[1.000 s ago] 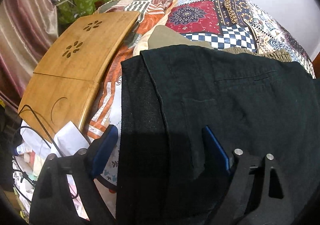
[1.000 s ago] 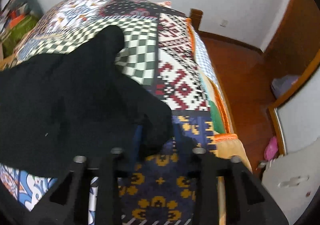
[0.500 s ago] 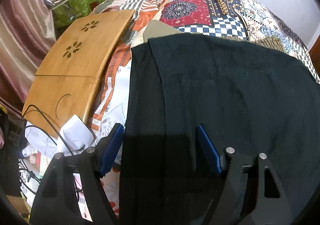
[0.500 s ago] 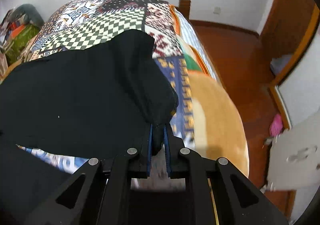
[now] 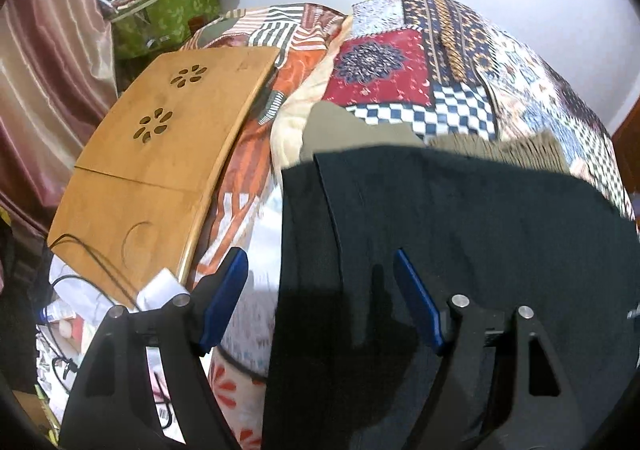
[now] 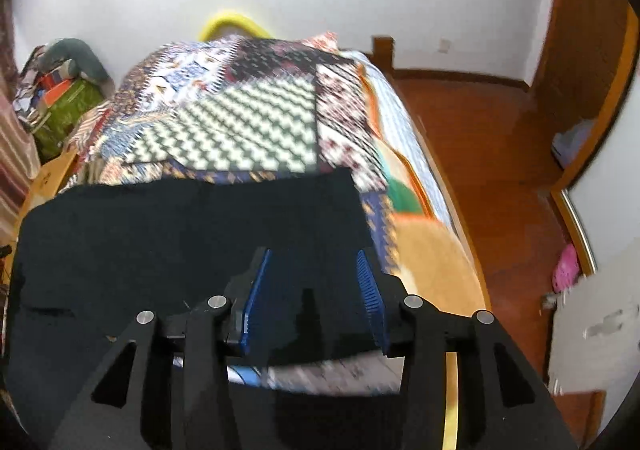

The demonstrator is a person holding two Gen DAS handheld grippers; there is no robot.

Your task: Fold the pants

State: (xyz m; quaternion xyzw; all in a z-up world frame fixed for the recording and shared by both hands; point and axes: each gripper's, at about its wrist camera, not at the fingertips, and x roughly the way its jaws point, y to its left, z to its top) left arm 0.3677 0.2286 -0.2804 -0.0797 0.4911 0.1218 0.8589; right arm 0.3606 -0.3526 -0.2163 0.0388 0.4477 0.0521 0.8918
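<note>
Now your opening right claw (image 6: 312, 298) and wide-open left claw (image 5: 320, 298) hold nothing, so regrasp the flat black fabric pants (image 5: 460, 234) for another fold.

Matt black cloth pants (image 5: 460, 234) lie beside a smooth wooden lap desk (image 5: 160, 154).

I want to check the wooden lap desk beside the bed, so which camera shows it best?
The left wrist view: the lap desk lies nearly whole at the left, with its flower-shaped cutouts and round recess clear. The right wrist view catches only a sliver of it at the left edge, beside the black pants.
</note>
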